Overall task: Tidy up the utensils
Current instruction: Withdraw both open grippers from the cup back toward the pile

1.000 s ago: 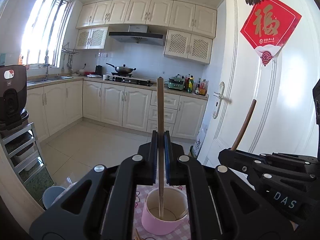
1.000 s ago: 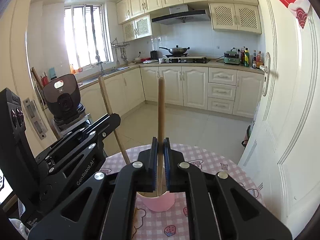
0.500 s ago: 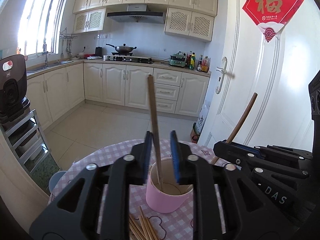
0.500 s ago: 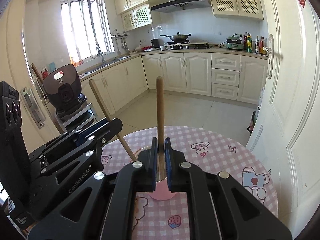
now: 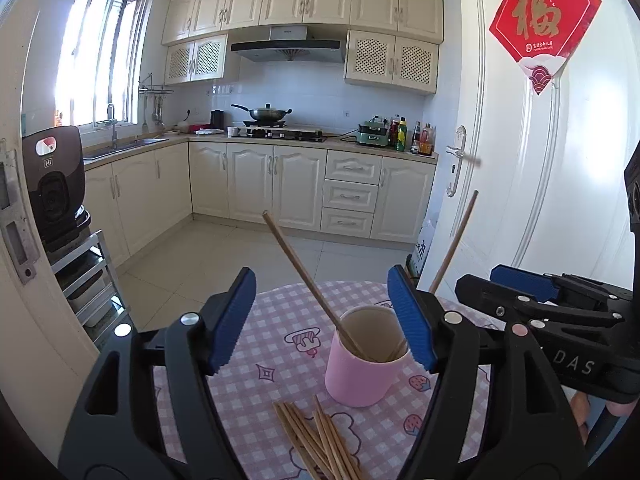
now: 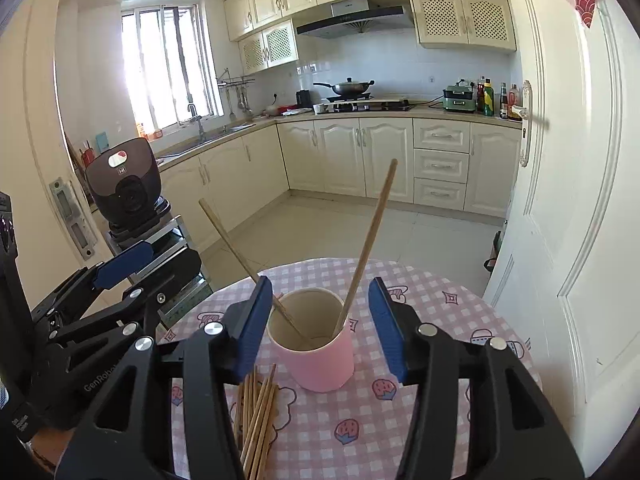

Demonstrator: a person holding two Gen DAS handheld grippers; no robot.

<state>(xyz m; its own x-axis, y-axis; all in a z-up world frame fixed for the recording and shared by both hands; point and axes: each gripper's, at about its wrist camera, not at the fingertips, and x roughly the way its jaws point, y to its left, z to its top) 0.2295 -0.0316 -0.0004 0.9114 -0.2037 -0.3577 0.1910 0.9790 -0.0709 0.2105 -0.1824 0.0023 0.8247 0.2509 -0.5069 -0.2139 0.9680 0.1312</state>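
On the round table (image 6: pixel 460 300), covered by a pink checked cloth, a pink cup (image 6: pixel 316 354) stands upright near the middle. Two wooden chopsticks rest in it: one chopstick (image 6: pixel 370 240) leans toward the white door, the other chopstick (image 6: pixel 240 254) leans toward the window side. A loose bundle of chopsticks (image 6: pixel 256 416) lies flat on the cloth just beside the cup, on the near side.

The left gripper (image 5: pixel 322 320) has just been opening; its blue pads stand wide, with the leaning stick and the cup's rim between them, seemingly untouched. The right gripper (image 6: pixel 320 320) has just been opening too; its pads flank the cup and appear clear of it.
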